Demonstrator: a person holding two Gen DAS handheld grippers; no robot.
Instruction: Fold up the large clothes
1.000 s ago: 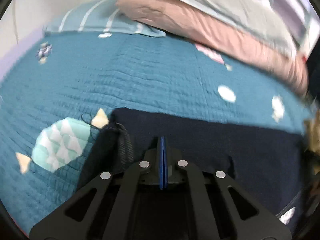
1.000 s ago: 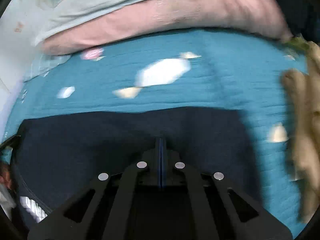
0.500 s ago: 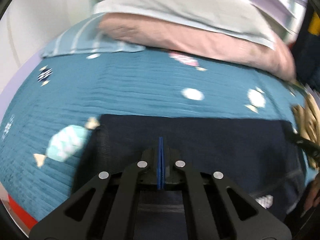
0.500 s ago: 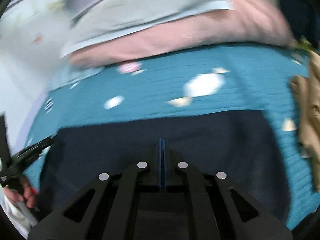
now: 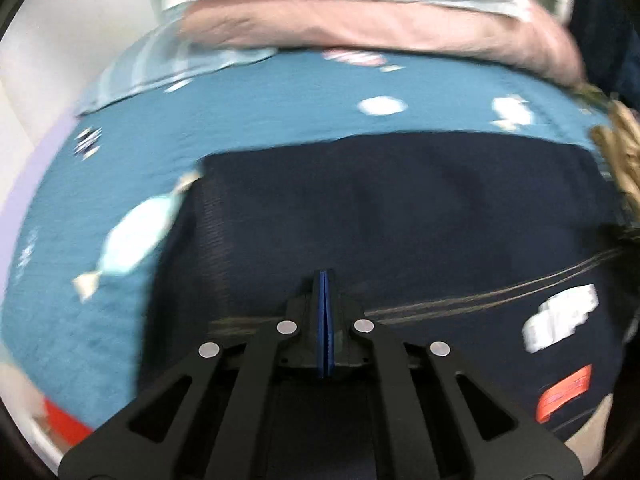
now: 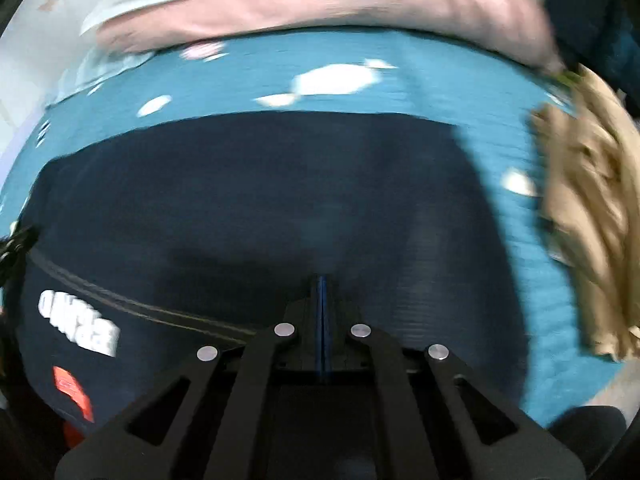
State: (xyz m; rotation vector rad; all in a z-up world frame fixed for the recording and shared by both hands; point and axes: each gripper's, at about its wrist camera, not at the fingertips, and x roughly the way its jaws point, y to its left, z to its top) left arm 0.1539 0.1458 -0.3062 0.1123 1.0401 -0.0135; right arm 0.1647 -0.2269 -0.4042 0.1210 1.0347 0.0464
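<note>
Navy garment (image 5: 400, 208) lies spread flat on the teal bedspread (image 5: 280, 112), filling the middle of both views, its white lettering at 4 o'clock in the left view and 8 o'clock in the right. Left gripper (image 5: 324, 280) and right gripper (image 6: 322, 284) both have jaws closed at the garment's near edge; whether they pinch fabric is unclear. Pink pillow (image 5: 380, 28) at 12 o'clock, tan cloth (image 6: 592, 208) at 3 o'clock.

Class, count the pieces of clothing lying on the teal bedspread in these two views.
2: a navy garment spread across the bedspread, and a crumpled tan garment at its right edge. More may lie out of frame.
</note>
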